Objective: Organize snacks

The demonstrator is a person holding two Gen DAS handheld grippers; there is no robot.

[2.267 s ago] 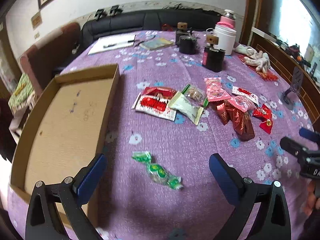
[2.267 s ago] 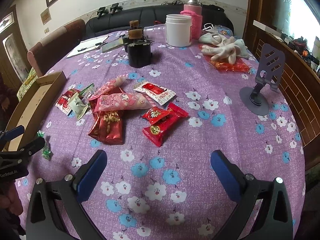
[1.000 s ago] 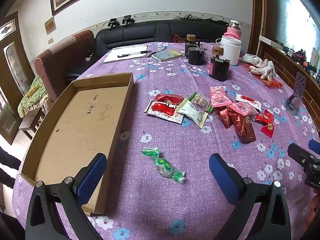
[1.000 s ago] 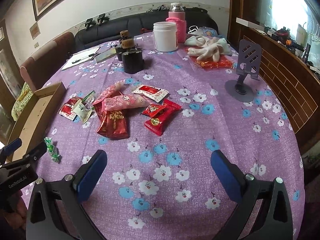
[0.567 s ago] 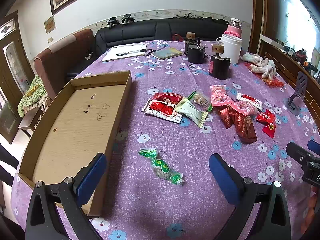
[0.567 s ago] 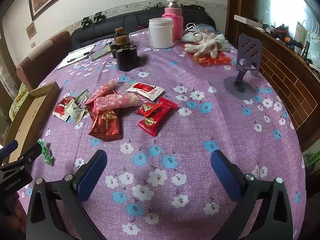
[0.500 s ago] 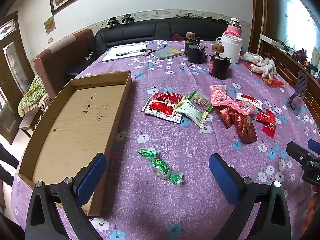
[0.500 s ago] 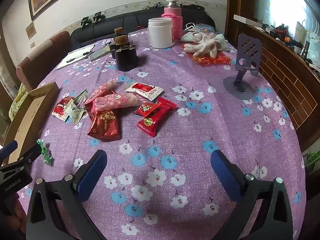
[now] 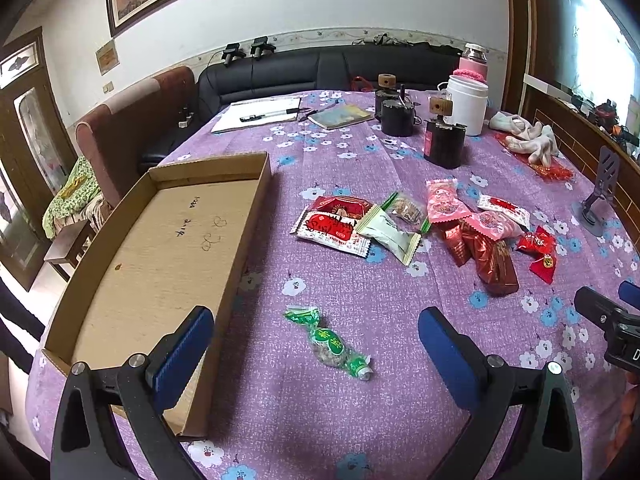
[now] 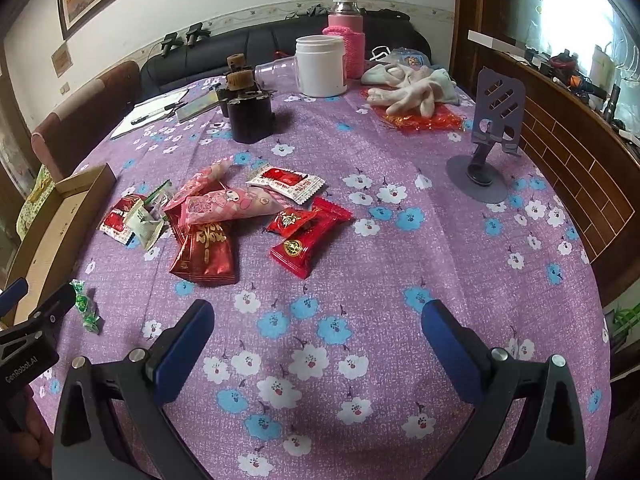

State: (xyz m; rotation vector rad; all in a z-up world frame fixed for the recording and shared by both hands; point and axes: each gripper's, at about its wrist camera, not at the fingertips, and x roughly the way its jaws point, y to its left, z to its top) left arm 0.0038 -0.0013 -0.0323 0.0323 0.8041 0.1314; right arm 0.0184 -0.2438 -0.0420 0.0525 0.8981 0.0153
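Lining up my left tool (image 9: 316, 350) over the green candy (image 9: 329, 342), both tools gaping wide and holding nothing.

I am hovering above the candy lying alone on the tabletop (image 9: 400, 420) just beside the empty cardboard tray (image 9: 152, 248); I judge I should be dropping straight down and pinching its plump middle, not the twisted ends. My right tool (image 10: 318, 332) is idling short of the snack pile (image 10: 224, 220). Compared with two seconds ago, I am sitting higher and further back.

Cardboard tray (image 10: 60, 216) cut off at left edge.
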